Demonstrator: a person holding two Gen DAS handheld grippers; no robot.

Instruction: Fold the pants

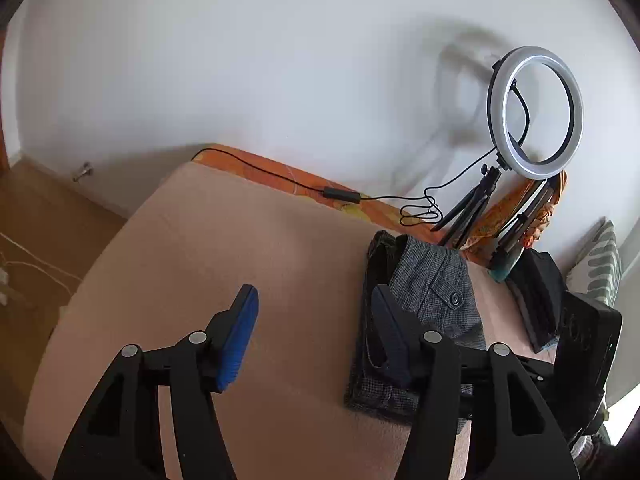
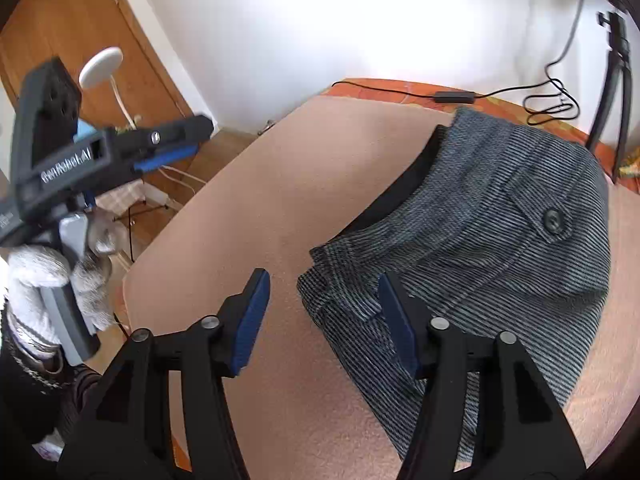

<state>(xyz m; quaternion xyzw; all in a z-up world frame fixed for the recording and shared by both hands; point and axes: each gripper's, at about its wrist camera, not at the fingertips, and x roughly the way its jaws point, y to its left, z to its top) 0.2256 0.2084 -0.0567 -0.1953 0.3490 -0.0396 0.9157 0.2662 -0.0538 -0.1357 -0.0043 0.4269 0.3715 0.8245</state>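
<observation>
The grey striped pants (image 2: 492, 248) lie folded in a compact stack on the pink blanket (image 2: 280, 184), button pocket on top; they also show in the left wrist view (image 1: 432, 292). My right gripper (image 2: 324, 312) is open and empty, hovering over the near left edge of the stack, its right pad over the fabric. My left gripper (image 1: 314, 332) is open and empty above the blanket, left of the pants. It also shows from the side in the right wrist view (image 2: 168, 152), held in a gloved hand, well left of the bed.
A ring light (image 1: 534, 114) on a tripod stands at the bed's far right, with its black cable (image 1: 340, 194) along the orange edge. The other gripper's black body (image 1: 580, 344) is at the right. A wooden floor and door (image 2: 80, 20) lie left of the bed.
</observation>
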